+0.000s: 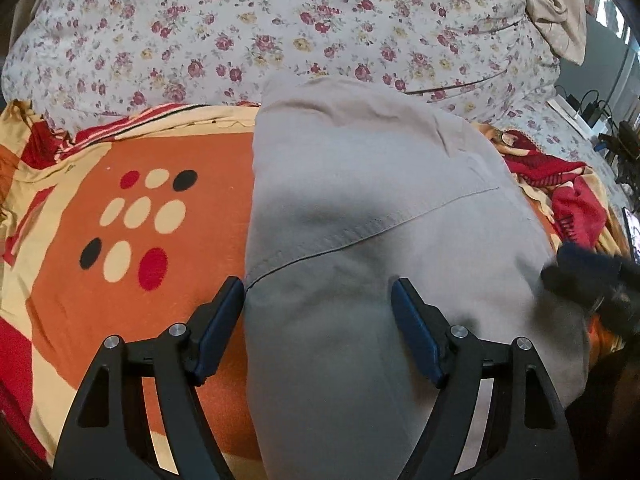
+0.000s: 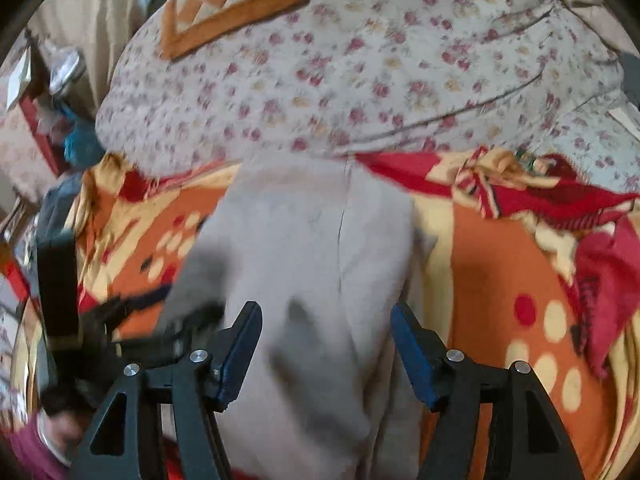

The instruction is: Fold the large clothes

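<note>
A large beige-grey garment (image 1: 372, 216), folded lengthwise with a seam across it, lies on an orange patterned blanket (image 1: 168, 264); it also shows in the right wrist view (image 2: 316, 248), blurred. My left gripper (image 1: 318, 298) is open, hovering just above the garment's near left edge, with one finger over the blanket and the other over the cloth. My right gripper (image 2: 326, 324) is open above the garment's near end, holding nothing. It shows as a dark blur at the right of the left wrist view (image 1: 592, 280). The left gripper appears at the left in the right wrist view (image 2: 120, 320).
A floral quilt (image 1: 280, 32) is heaped behind the garment. A red cloth (image 1: 576, 204) is bunched at the right. An orange checkered cushion (image 2: 236, 4) sits on the quilt. Cables and devices (image 1: 600, 112) lie far right; clutter (image 2: 52, 92) stands beside the bed at left.
</note>
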Available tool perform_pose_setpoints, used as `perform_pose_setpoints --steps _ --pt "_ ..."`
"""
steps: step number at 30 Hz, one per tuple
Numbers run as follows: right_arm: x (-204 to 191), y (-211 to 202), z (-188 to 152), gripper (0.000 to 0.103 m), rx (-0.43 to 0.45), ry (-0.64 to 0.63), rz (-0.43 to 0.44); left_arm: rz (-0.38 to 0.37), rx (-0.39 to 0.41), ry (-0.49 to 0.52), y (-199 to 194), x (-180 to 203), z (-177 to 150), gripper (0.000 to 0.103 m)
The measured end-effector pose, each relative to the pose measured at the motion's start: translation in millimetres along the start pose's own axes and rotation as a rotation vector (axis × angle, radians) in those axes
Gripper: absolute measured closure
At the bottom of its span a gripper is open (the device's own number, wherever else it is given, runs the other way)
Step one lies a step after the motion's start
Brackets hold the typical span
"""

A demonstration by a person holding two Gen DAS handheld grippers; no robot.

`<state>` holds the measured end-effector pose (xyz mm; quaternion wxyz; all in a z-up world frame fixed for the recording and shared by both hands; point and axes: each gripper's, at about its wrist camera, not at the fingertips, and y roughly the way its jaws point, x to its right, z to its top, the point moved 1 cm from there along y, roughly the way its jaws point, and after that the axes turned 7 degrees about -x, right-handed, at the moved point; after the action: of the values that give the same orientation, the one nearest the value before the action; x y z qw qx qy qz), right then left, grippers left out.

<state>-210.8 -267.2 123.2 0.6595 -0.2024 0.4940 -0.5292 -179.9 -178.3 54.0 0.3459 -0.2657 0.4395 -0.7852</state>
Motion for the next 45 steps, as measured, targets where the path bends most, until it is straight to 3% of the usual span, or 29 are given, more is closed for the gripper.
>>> perform_pose_setpoints --steps 3,4,11,16,22,28,36,39,45 --pt "6.9 22.1 -21.4 0.041 -0.066 -0.012 -0.113 0.002 0.003 0.004 0.1 0.4 -3.0 0.026" --pt "13.3 32.0 -30.9 0.041 -0.09 -0.005 -0.108 -0.002 -0.001 0.004 0.8 0.3 -4.6 0.026" --pt "42.9 29.2 -40.5 0.036 -0.063 0.132 0.065 -0.001 0.017 0.001 -3.8 -3.8 -16.4 0.026" --pt "38.6 12.6 -39.2 0.034 0.021 0.138 0.071 -0.025 0.06 -0.016 -5.0 -10.1 -27.8 0.025" --pt "35.4 -14.1 -35.2 0.031 0.165 0.123 -0.036 -0.024 0.09 0.002 -19.2 -8.2 -32.5 0.025" --pt "32.8 -20.8 -36.8 0.031 0.19 0.116 -0.064 0.059 0.13 0.054 -34.5 1.6 -32.4 0.025" --pt "14.2 -33.6 -46.7 0.021 0.268 0.074 -0.186 0.08 0.138 0.041 -41.2 6.7 -35.9 0.025" --pt "9.0 -34.3 -47.4 0.016 0.288 0.055 -0.2 0.107 0.164 0.041 -43.1 7.4 -36.9 0.025" --pt "1.5 -21.4 -44.9 0.015 0.268 0.017 -0.212 0.125 0.175 0.032 -41.6 4.9 -36.5 0.025"
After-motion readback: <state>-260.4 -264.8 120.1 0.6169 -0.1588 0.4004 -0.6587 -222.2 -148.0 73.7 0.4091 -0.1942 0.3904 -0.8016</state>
